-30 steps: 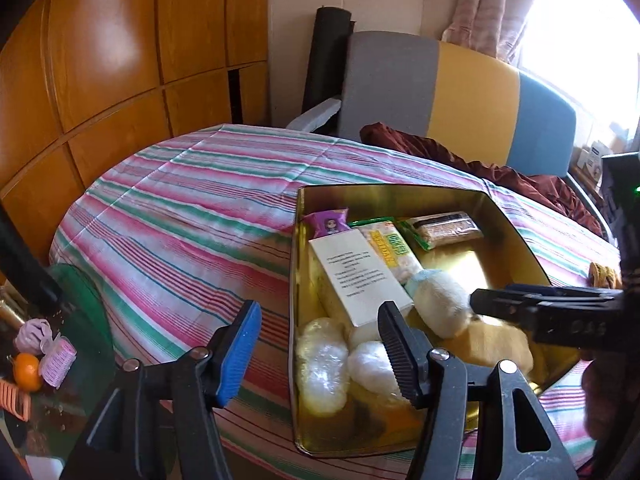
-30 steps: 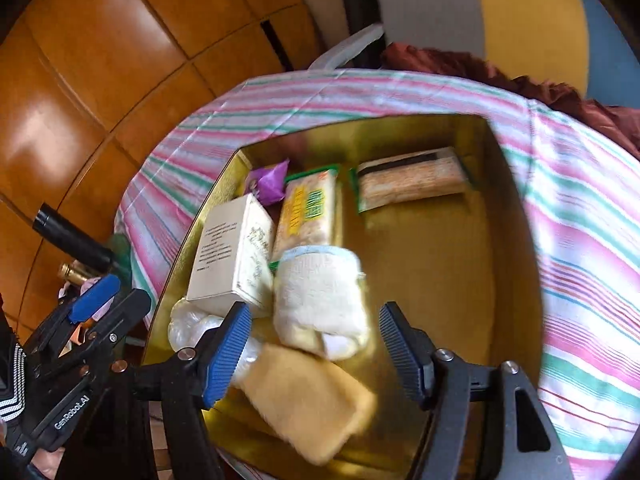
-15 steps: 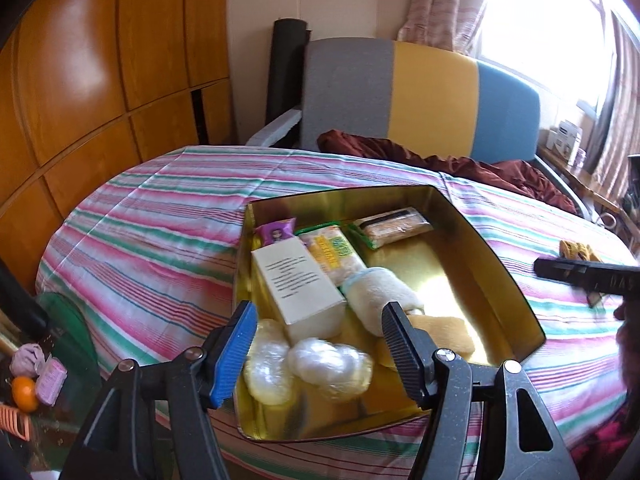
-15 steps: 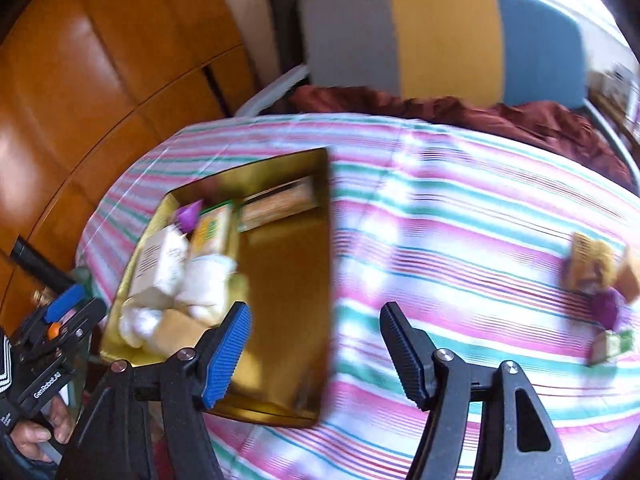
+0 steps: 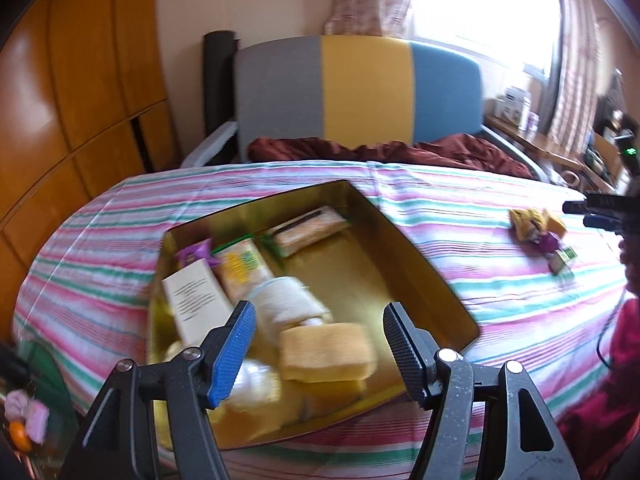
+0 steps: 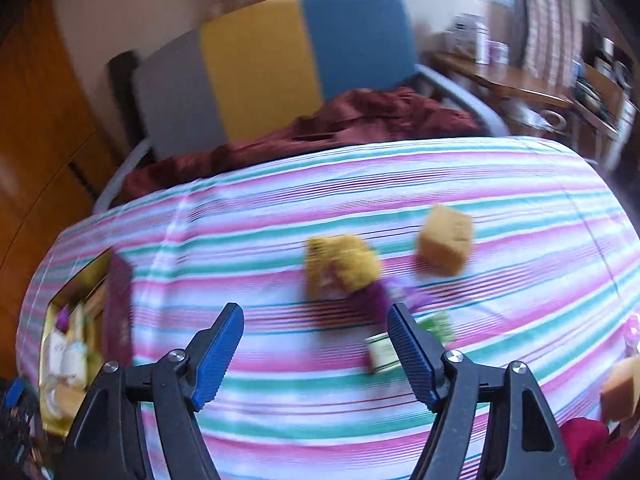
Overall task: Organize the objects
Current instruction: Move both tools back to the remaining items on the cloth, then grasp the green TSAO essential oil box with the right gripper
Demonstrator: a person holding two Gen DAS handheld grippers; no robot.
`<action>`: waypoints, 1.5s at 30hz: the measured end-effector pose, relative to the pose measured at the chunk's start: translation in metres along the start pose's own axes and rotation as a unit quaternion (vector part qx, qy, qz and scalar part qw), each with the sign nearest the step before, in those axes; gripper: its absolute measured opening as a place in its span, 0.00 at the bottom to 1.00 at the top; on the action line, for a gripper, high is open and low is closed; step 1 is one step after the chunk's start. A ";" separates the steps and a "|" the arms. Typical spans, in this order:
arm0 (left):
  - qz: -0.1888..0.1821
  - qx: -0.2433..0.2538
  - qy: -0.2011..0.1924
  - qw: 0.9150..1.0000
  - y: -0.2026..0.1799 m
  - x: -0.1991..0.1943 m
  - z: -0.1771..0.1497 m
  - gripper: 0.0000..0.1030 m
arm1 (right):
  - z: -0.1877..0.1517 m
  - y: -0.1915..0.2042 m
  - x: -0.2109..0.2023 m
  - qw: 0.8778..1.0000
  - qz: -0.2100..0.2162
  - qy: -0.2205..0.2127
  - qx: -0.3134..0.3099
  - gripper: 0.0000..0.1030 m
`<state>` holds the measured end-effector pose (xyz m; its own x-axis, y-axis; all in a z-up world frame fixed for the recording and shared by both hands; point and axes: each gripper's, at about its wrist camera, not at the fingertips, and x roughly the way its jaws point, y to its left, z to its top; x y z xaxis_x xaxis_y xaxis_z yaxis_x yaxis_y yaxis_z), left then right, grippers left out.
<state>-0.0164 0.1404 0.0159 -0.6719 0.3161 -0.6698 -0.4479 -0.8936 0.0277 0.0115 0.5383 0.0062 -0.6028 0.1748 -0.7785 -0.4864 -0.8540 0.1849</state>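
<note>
In the left wrist view the left gripper (image 5: 318, 344), jaws parted and empty, hangs over the gold tin (image 5: 432, 280) with loose snacks (image 5: 536, 226) off at two o'clock, while in the right wrist view the right gripper (image 6: 316, 350), jaws just opened wider and empty, is nearer, the yellow packet (image 6: 342, 264) at twelve o'clock on the striped cloth (image 6: 520, 184) before a tricolour chair (image 6: 256, 60).

Daylight floods in from the window (image 5: 480, 12) behind the striped chair (image 5: 360, 84), burning out to white glare there and leaving the wooden panelling left of the chair dimmer. Motion blur smears both views, worst in the right wrist view, where the packets (image 6: 344, 264) in front of the chair are soft. Fisheye distortion bends the edges, with dark vignetted corners.
</note>
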 end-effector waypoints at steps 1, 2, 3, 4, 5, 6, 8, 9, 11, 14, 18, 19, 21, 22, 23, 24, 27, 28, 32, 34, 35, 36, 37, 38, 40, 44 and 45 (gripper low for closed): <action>-0.007 0.007 0.000 1.000 -0.007 0.001 0.002 0.65 | 0.003 -0.015 0.002 1.000 -0.012 -0.005 0.018 0.73; -0.013 0.015 0.000 1.000 -0.014 0.003 0.003 0.65 | 0.004 -0.030 0.004 0.999 -0.023 -0.009 0.038 0.73; -0.018 0.023 0.001 1.000 -0.022 0.004 0.005 0.65 | 0.004 -0.046 0.006 0.997 -0.032 -0.013 0.064 0.73; -0.024 0.030 0.002 0.999 -0.030 0.006 0.006 0.66 | 0.002 -0.059 0.008 0.995 -0.038 -0.016 0.089 0.73; -0.030 0.037 0.003 0.999 -0.039 0.008 0.008 0.66 | 0.000 -0.074 0.011 0.992 -0.042 -0.014 0.119 0.73; -0.035 0.043 0.006 0.998 -0.047 0.011 0.009 0.66 | -0.001 -0.088 0.014 0.987 -0.042 -0.002 0.156 0.73; -0.050 0.053 0.014 0.997 -0.065 0.018 0.011 0.66 | -0.004 -0.111 0.015 0.976 -0.029 0.001 0.217 0.73; -0.058 0.057 0.017 0.997 -0.073 0.022 0.012 0.66 | -0.005 -0.118 0.016 0.972 -0.028 0.005 0.234 0.73; -0.072 0.066 0.023 0.995 -0.090 0.028 0.013 0.66 | -0.009 -0.127 0.020 0.966 -0.023 0.021 0.256 0.73; -0.089 0.089 0.027 0.992 -0.118 0.036 0.015 0.66 | -0.012 -0.130 0.027 0.961 -0.009 0.044 0.272 0.73; -0.106 0.115 0.038 0.987 -0.149 0.048 0.018 0.66 | -0.013 -0.127 0.030 0.962 0.007 0.054 0.267 0.73; -0.110 0.118 0.042 0.986 -0.155 0.052 0.018 0.66 | -0.012 -0.125 0.031 0.964 0.011 0.055 0.261 0.74; -0.117 0.122 0.056 0.984 -0.166 0.060 0.017 0.66 | -0.010 -0.116 0.035 0.968 0.024 0.062 0.241 0.77; -0.120 0.121 0.063 0.983 -0.170 0.064 0.016 0.66 | -0.008 -0.110 0.037 0.971 0.031 0.067 0.226 0.78; -0.124 0.120 0.072 0.982 -0.173 0.067 0.014 0.66 | -0.007 -0.103 0.039 0.975 0.035 0.070 0.210 0.79; -0.127 0.118 0.079 0.982 -0.175 0.071 0.012 0.66 | -0.006 -0.096 0.039 0.979 0.036 0.072 0.190 0.80; -0.135 0.116 0.096 0.979 -0.179 0.077 0.004 0.66 | -0.003 -0.074 0.041 0.989 0.023 0.073 0.124 0.84; -0.135 0.117 0.100 0.979 -0.180 0.078 0.003 0.66 | -0.003 -0.067 0.043 0.992 0.014 0.077 0.104 0.84; -0.143 0.111 0.108 0.978 -0.178 0.082 0.001 0.66 | -0.006 -0.054 0.053 0.994 -0.005 0.097 0.056 0.87; -0.148 0.109 0.111 0.977 -0.177 0.082 0.001 0.66 | -0.007 -0.051 0.055 0.994 -0.023 0.101 0.037 0.87; -0.151 0.109 0.112 0.976 -0.177 0.083 0.001 0.66 | -0.008 -0.050 0.056 0.994 -0.028 0.103 0.029 0.87; -0.152 0.109 0.112 0.976 -0.177 0.083 0.000 0.66 | -0.009 -0.048 0.057 0.994 -0.033 0.104 0.021 0.87; -0.155 0.108 0.113 0.976 -0.176 0.084 0.000 0.66 | -0.009 -0.047 0.058 0.994 -0.038 0.105 0.012 0.87; -0.157 0.106 0.114 0.975 -0.175 0.084 0.000 0.66 | -0.010 -0.047 0.060 0.993 -0.046 0.107 0.005 0.87; -0.161 0.102 0.116 0.975 -0.173 0.085 0.001 0.66 | -0.011 -0.047 0.064 0.991 -0.061 0.116 -0.002 0.87; -0.164 0.097 0.116 0.975 -0.170 0.088 0.003 0.66 | -0.014 -0.045 0.074 0.988 -0.075 0.136 -0.015 0.87; -0.165 0.096 0.117 0.975 -0.169 0.088 0.004 0.66 | -0.016 -0.045 0.077 0.986 -0.079 0.143 -0.020 0.87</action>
<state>-0.0021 0.3208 -0.0452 -0.3300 0.4756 -0.8154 -0.7341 -0.6724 -0.0951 -0.0030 0.5821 -0.0710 -0.3158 0.1673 -0.9339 -0.5310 -0.8469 0.0279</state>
